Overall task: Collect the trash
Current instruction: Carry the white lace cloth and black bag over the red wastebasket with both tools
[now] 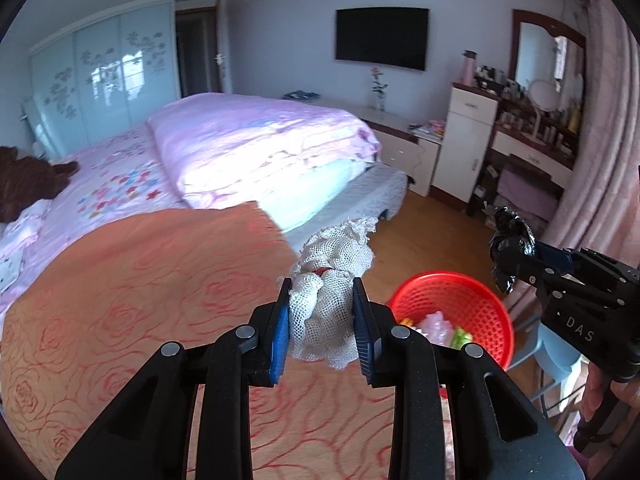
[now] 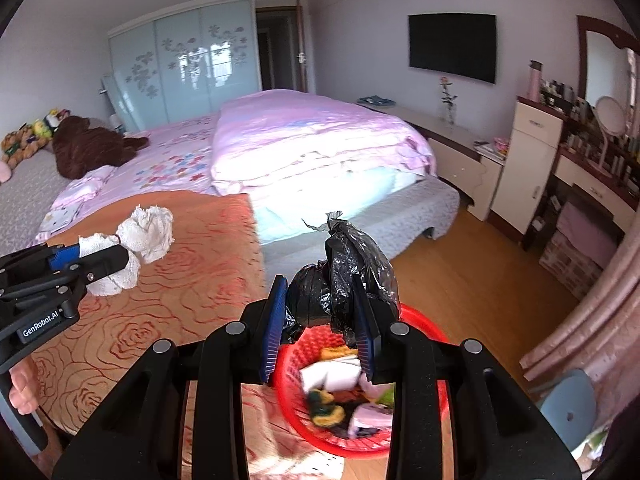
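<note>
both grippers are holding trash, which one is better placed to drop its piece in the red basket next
Right. The right gripper holds its black bag directly over the red basket. The left gripper, clamped on the white mesh rag, is over the orange bedspread, with the basket off to its right.

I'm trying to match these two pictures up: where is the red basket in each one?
Left wrist view: red basket at lower right, beside the left tongs.
Right wrist view: bottom centre, under the right tongs.
Shared landmark: the wall television.
</note>
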The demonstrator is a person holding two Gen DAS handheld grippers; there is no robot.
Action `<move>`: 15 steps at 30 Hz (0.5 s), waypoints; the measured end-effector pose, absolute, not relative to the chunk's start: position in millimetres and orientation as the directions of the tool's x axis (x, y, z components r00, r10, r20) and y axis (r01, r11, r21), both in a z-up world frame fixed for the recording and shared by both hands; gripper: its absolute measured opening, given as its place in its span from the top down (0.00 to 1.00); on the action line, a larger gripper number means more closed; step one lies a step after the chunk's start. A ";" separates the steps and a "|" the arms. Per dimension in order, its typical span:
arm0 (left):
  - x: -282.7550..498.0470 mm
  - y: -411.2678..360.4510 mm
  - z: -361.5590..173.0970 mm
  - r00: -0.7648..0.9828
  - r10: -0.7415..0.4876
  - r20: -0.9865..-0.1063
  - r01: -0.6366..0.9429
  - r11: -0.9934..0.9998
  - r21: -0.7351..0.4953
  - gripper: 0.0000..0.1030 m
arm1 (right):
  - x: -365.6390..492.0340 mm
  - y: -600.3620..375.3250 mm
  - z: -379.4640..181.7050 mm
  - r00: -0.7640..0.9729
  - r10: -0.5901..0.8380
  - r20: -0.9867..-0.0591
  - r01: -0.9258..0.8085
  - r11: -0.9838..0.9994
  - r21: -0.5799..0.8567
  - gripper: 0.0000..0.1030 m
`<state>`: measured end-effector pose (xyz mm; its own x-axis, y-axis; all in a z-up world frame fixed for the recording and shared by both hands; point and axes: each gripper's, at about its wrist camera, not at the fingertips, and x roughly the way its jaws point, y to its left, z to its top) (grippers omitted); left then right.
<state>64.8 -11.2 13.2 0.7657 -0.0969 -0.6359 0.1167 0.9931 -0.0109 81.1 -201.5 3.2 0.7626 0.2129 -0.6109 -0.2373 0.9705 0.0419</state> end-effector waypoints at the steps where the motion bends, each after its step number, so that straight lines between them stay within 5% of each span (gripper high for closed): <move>1: 66.9 -16.7 11.3 0.760 -0.106 -0.641 0.127 0.992 -0.012 0.74 | 81.0 -206.2 1.7 0.763 0.205 -0.612 -0.226 0.973 0.044 0.70; 15: 82.1 -63.2 -12.9 0.710 -0.173 -0.683 0.219 0.975 -0.020 0.74 | 89.3 -243.7 -31.1 0.748 0.140 -0.649 -0.113 0.990 0.084 0.70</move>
<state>82.1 -63.2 -12.9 0.7096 -0.1733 -0.6830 0.2194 0.9754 -0.0195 89.3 -243.7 -31.1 0.7475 0.1404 -0.6492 -0.1130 0.9900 0.0840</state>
